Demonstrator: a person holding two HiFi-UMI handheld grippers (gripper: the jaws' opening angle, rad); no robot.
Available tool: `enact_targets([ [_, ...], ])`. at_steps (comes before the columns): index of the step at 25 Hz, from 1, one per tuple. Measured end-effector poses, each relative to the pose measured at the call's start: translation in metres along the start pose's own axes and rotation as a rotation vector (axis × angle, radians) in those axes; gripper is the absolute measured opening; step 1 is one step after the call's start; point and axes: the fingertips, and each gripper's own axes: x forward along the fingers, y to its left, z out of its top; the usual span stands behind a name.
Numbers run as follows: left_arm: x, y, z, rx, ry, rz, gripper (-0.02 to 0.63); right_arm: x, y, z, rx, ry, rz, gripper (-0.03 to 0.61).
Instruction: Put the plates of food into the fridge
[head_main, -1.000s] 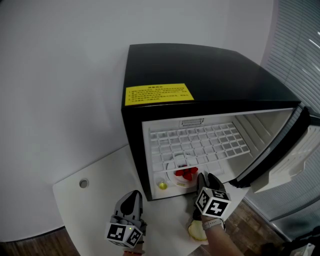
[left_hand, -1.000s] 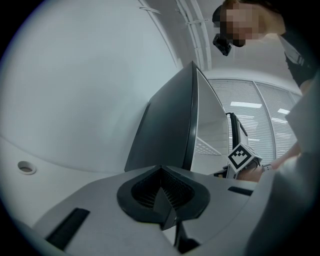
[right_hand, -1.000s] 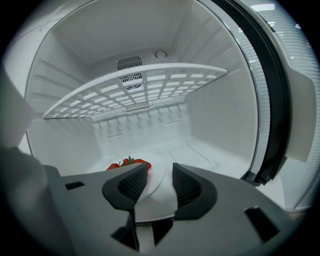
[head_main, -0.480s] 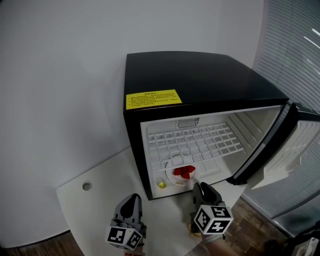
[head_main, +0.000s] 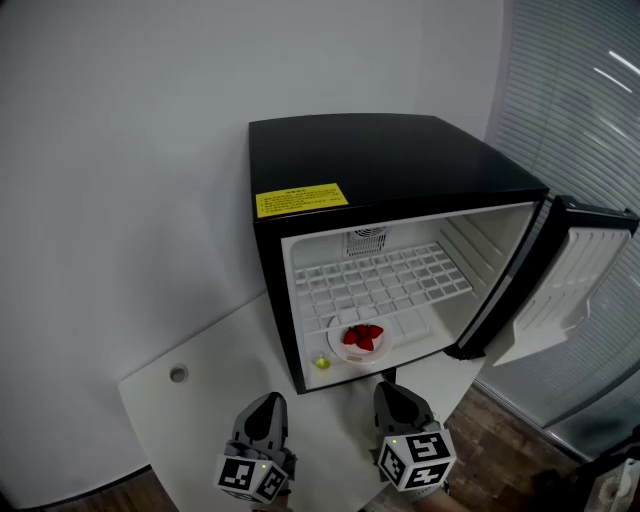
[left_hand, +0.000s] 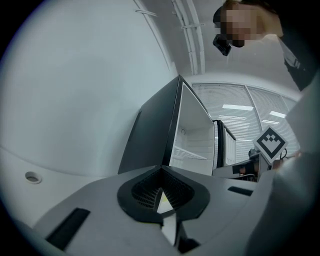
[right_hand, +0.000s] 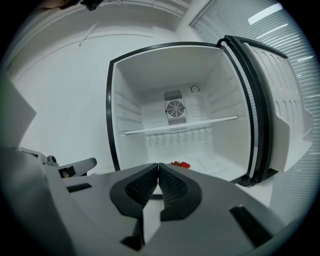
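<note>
Since the plate (head_main: 341, 352) of strawberries (head_main: 364, 337) already sits on the fridge (head_main: 400, 160) floor, just inside the open front, it probably needs no further move. If shifted, it looks light, stiff and breakable, so it is best pinched at its near rim and kept level so that the loose berries don't roll. The right gripper (head_main: 392, 392) has just been closing and is pressed together on nothing, above the table (head_main: 200, 400). The left gripper (head_main: 268, 402) is likewise closed and empty.

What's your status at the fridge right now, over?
Left gripper shut, empty. Right gripper fingers just closed, empty. White plate of red strawberries sits inside black mini fridge. Fridge door open.
</note>
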Motion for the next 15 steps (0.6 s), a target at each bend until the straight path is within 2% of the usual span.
enact_targets([
  [10, -0.025, -0.023, 0.014, -0.008, 0.011, -0.029, 0.008, -0.049, 0.002, -0.010, 0.006, -0.008, -0.045, 0.008],
  [15, -0.038, -0.041, 0.002, -0.017, 0.018, -0.080, 0.008, -0.088, -0.015, -0.027, 0.004, 0.006, -0.126, 0.008],
])
